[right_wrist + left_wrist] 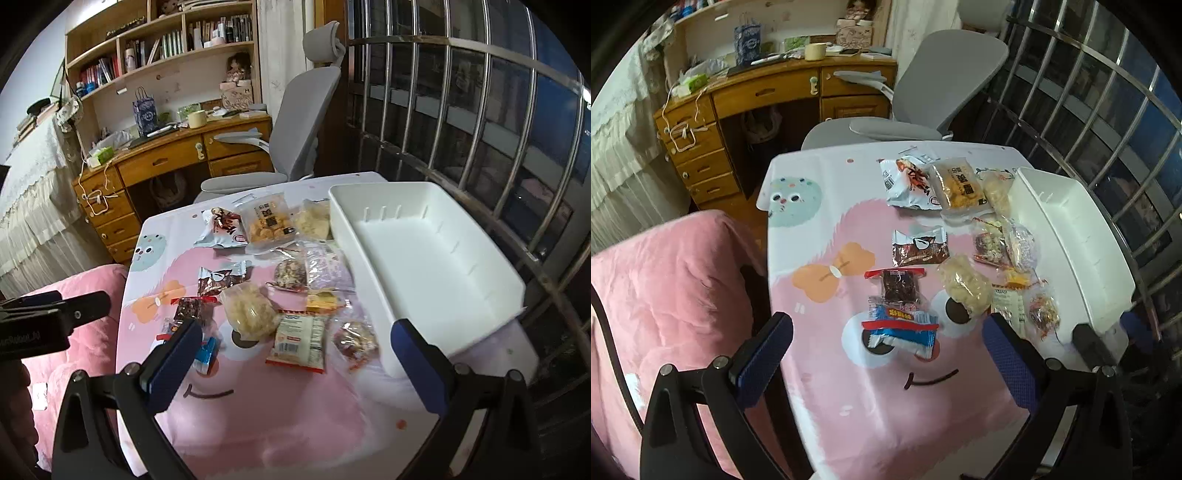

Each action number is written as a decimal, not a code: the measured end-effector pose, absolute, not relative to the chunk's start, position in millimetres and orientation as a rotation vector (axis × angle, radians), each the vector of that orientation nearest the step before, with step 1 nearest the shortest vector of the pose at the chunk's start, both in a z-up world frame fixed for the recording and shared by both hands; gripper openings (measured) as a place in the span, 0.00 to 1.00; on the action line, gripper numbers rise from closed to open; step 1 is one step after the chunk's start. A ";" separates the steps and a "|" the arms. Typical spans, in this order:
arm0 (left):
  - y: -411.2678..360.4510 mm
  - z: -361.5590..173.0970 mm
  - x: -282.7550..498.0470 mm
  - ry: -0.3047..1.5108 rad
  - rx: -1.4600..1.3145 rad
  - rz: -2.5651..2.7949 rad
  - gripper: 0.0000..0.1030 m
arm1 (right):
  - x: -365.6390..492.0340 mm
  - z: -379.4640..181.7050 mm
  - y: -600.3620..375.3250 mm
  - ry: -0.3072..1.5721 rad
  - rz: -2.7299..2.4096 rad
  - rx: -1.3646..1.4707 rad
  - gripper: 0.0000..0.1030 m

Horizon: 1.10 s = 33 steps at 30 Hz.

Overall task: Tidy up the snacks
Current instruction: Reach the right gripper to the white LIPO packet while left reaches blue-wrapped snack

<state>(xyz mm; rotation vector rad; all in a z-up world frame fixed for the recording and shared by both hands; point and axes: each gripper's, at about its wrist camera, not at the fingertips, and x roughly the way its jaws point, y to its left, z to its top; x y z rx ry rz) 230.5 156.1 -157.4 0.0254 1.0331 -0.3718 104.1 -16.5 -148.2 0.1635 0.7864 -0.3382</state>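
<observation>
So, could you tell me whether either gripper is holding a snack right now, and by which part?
Nothing is held: the left gripper and right gripper both hang open above the table.

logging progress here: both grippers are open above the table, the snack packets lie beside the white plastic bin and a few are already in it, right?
Not quite: the white plastic bin holds nothing yet, as the right wrist view shows. The rest stands: the left gripper and right gripper are open, and the snack packets lie beside the bin.

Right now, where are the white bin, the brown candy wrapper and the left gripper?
white bin (424, 254), right wrist view, bare floor inside.
brown candy wrapper (919, 247), left wrist view, wrapper's middle.
left gripper (886, 347), left wrist view, midway between fingertips.
</observation>
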 end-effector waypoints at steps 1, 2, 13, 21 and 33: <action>154.1 -164.8 232.5 1.043 0.018 -0.363 0.99 | 105.4 -154.6 -16.6 0.782 -0.340 0.166 1.00; 151.2 -173.0 234.7 1.059 0.011 -0.363 0.99 | 109.2 -164.1 -17.1 0.782 -0.348 0.169 1.00; 116.4 -246.3 255.7 1.175 0.137 -0.311 0.99 | 140.6 -233.4 -8.6 0.833 -0.304 0.120 1.00; 115.6 -282.0 270.6 1.245 0.189 -0.219 0.99 | 156.0 -271.0 -25.1 0.946 -0.345 0.127 0.97; 103.3 -294.0 279.7 1.267 0.233 -0.236 0.93 | 170.3 -290.6 -32.5 1.013 -0.294 0.116 0.84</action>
